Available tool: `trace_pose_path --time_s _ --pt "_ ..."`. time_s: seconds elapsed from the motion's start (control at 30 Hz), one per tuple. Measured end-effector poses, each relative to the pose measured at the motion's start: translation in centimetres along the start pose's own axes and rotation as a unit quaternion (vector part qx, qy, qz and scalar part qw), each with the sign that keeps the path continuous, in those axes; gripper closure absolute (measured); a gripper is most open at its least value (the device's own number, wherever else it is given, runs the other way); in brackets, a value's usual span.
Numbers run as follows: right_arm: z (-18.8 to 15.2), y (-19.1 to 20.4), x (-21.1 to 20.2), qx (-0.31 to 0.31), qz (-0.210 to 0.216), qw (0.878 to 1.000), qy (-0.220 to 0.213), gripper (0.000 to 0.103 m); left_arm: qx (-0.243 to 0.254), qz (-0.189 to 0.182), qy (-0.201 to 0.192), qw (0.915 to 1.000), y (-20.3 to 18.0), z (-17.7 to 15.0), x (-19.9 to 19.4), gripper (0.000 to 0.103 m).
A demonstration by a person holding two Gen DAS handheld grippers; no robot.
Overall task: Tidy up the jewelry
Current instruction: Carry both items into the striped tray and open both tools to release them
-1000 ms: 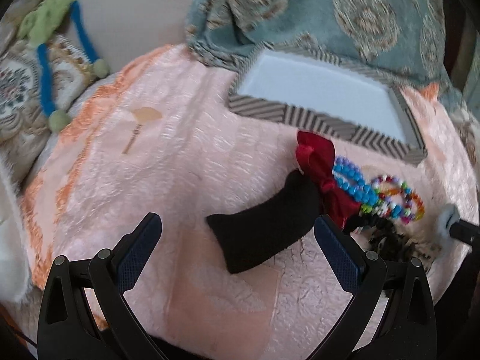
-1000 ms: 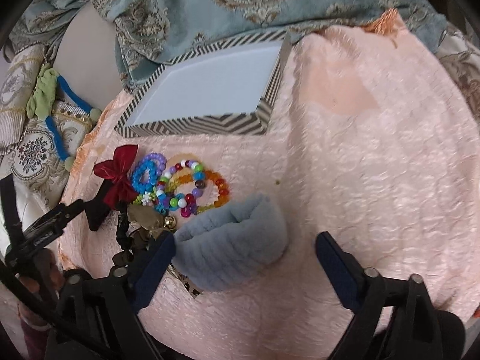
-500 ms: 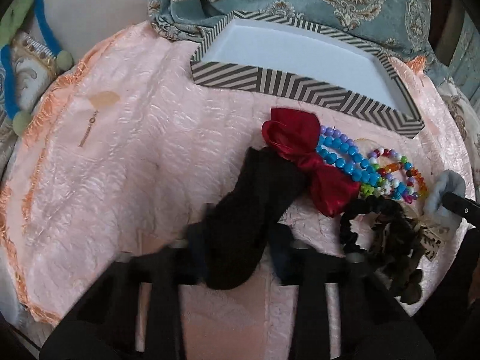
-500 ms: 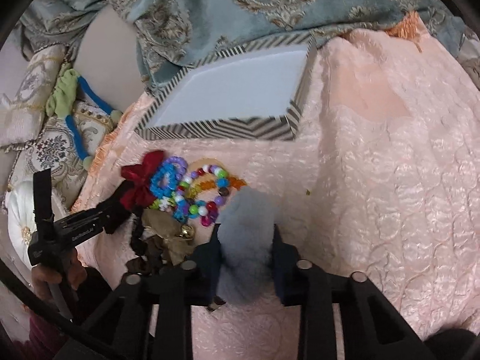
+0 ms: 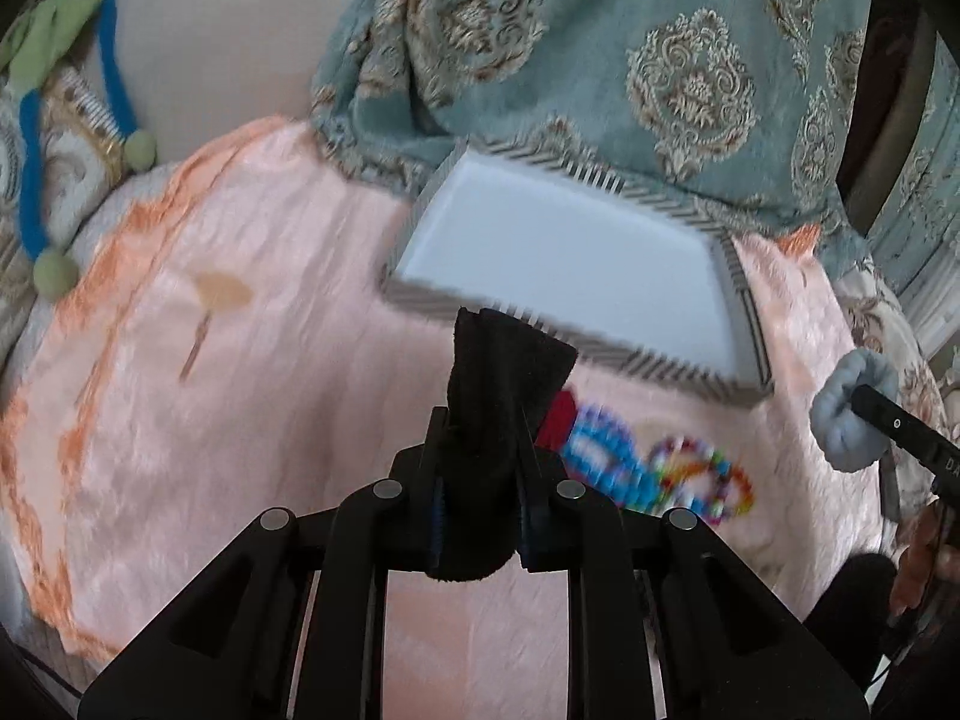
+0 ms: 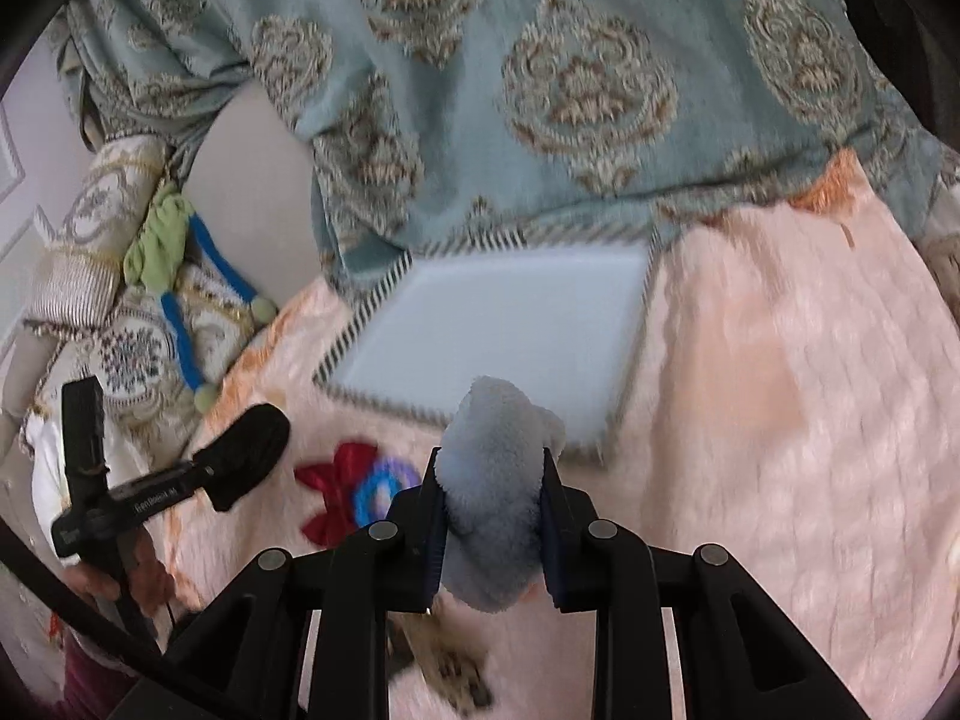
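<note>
My left gripper [image 5: 480, 468] is shut on a black fuzzy band [image 5: 498, 396] and holds it above the pink cloth, short of the striped box [image 5: 570, 264]. My right gripper [image 6: 492, 480] is shut on a grey-blue fuzzy band [image 6: 498, 474], lifted just before the same box [image 6: 498, 324]. The grey-blue band also shows in the left wrist view [image 5: 852, 414], and the black band in the right wrist view [image 6: 246, 456]. A red bow [image 6: 336, 492] and coloured bead bracelets [image 5: 660, 474] lie on the cloth below. The box is open and white inside.
A pink embossed cloth [image 5: 240, 390] covers the surface. A teal patterned blanket [image 5: 660, 60] lies behind the box. A patterned cushion with a green and blue cord [image 6: 174, 276] sits at the left. Dark brown hair ties [image 6: 456, 672] lie near the front edge.
Both grippers closed on their bands and lifted them off the cloth. The black band and the grey-blue band now hang above the pile, nearer the box.
</note>
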State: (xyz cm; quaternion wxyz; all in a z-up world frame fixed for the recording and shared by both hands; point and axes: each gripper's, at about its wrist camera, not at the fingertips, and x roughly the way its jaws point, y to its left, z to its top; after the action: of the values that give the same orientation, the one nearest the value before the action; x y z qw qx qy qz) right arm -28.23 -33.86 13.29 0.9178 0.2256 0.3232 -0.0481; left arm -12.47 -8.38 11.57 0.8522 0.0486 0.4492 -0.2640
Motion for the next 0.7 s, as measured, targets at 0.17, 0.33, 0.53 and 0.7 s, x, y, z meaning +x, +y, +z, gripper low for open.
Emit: trace_pose_path --time_s 0.17,0.33,0.53,0.7 --pt "3.1 0.0 3.4 0.015 0.001 1.000 -0.012 0.078 0.008 0.009 -0.007 0.9999 -1.2 4.7 3.4 0.087" --pt "4.8 -1.1 8.6 0.047 0.018 0.999 0.008 0.078 0.014 0.034 0.005 0.9993 -1.2 8.4 8.1 0.087" --pt "3.7 -2.9 12.1 0.050 0.011 0.997 0.053 0.078 0.008 0.070 0.049 0.9963 -0.4 9.3 14.1 0.087" --pt "3.3 -5.2 12.2 0.027 -0.038 0.995 0.085 0.078 0.018 0.069 0.068 0.9951 -1.0 7.9 15.1 0.087"
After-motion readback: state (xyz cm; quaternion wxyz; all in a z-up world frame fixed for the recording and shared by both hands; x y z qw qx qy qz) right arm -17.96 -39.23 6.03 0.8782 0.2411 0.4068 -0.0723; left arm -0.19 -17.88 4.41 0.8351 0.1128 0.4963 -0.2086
